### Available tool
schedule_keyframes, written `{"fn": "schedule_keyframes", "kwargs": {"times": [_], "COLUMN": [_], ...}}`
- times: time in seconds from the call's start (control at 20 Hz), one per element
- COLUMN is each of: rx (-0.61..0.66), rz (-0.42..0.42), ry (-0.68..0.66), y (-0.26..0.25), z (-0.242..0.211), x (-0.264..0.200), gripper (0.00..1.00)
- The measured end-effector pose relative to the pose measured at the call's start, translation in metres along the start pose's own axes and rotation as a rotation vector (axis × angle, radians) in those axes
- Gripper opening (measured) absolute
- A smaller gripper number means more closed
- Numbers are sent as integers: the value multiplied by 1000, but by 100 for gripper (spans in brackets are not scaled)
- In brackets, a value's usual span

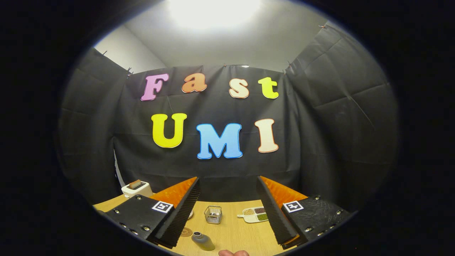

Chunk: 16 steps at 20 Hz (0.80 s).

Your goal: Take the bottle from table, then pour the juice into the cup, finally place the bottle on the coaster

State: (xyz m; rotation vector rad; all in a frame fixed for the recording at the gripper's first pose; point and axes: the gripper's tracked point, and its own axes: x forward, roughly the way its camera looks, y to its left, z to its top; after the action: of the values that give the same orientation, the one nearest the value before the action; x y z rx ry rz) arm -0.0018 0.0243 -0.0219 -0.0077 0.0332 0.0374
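1. We see the bottle (203, 241) standing on the tabletop (234, 231), near us and low between the two fingers, a little toward the left one, its cap pointing up. Nothing touches it.
2. Just left of the bottle lies a small round coaster (185, 232), partly hidden by the left finger.
3. We hold the tool (227, 209) released, its fingers spread wide and raised above the tabletop, grasping nothing.
4. We judge the first step is in hand: the reach for the bottle, not yet taken.
5. Farther off stand a small wire basket (213, 214), a divided dish of grains (255, 214) to the right, and a toaster (135, 188) at the far left. We cannot pick out the cup with certainty; a pale rim shows beside the left finger.
6. Next we would need to lower the tool, bring the bottle's body between the fingers, and clench squarely without tipping it.
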Motion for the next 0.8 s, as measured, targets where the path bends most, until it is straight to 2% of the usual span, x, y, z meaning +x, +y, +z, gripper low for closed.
{"fn": "schedule_keyframes", "kwargs": {"times": [0.35, 0.6, 0.8], "rx": [27, 57, 14], "rz": [-14, 50, 104], "ry": [23, 1, 14], "y": [-12, 4, 30], "z": [-36, -62, -112], "x": [1, 3, 3], "gripper": [97, 97, 97]}}
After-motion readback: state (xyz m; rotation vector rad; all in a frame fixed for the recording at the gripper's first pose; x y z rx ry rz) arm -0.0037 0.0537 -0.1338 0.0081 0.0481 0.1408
